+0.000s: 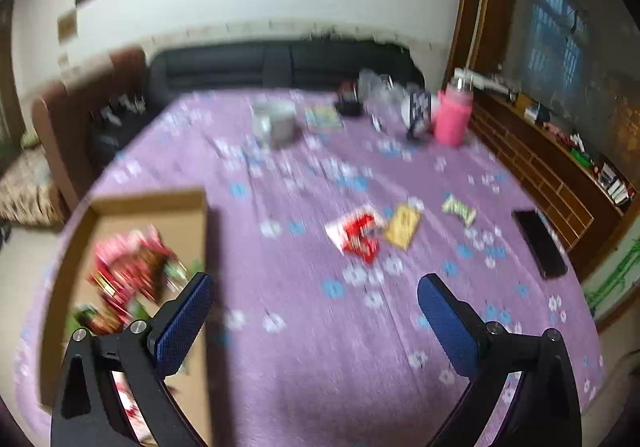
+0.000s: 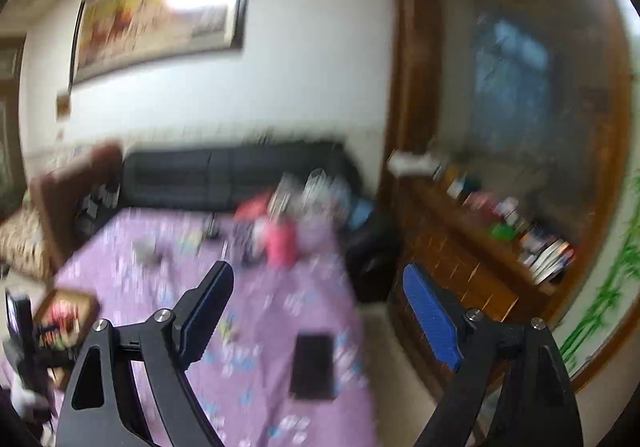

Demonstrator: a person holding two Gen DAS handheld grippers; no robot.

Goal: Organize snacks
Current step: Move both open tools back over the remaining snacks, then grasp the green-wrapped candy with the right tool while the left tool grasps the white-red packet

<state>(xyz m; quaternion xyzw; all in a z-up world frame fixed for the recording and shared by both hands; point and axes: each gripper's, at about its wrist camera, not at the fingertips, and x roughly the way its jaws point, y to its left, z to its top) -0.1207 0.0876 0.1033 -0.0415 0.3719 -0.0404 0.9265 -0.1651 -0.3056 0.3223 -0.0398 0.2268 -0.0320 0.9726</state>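
On the purple tabletop (image 1: 280, 367), the cardboard box (image 1: 152, 207) sits near left; three loose snack packets (image 1: 356, 233) lie ahead of the left gripper (image 1: 316, 311). Its jaws, like the right gripper's (image 2: 320, 311), are spread and empty.

Both wrist views angled down over purple tablecloth (image 1: 304, 347), shared sofa (image 2: 224, 179) beyond.

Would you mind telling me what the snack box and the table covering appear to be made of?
The snack box looks like plain brown cardboard: matte, with thin flat walls and an unprinted inside. The table covering seems to be soft woven cloth, purple with a printed flower pattern and no sheen, though blur hides its weave.
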